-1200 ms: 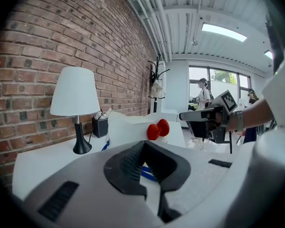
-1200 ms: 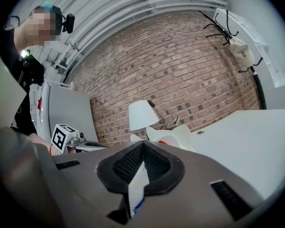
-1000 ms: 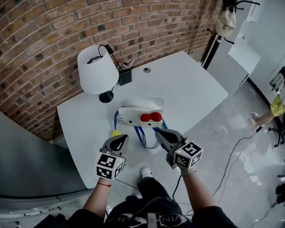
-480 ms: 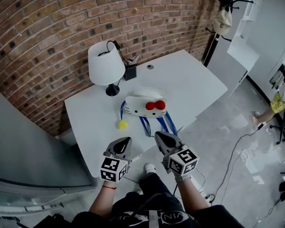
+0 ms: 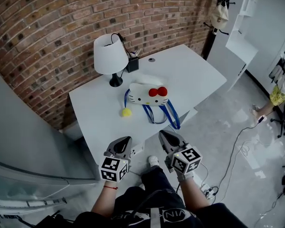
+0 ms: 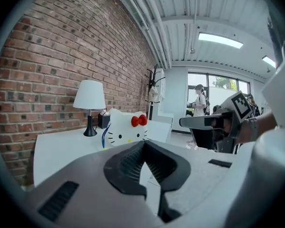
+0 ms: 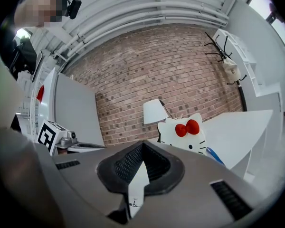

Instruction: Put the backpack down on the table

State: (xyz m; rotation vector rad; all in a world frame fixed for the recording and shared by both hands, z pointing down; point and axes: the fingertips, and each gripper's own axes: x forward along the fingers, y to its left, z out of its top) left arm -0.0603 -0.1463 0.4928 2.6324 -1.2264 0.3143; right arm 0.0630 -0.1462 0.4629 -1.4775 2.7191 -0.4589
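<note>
The left gripper (image 5: 124,141) and right gripper (image 5: 163,135) are grey, with black ribbed pads (image 6: 128,167) and black-and-white marker cubes (image 5: 113,168). The person wears a dark top (image 5: 152,217).

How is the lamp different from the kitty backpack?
The lamp stands tall on a thin black stem; the backpack sits low. The lamp's shade is plain; the backpack has a face, a red bow and blue straps. The lamp is closer to the brick wall than the backpack. Both are white and on the table.

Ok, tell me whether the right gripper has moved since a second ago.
Yes. The right gripper has drawn back from the backpack, past the table's near edge, toward the person.
</note>
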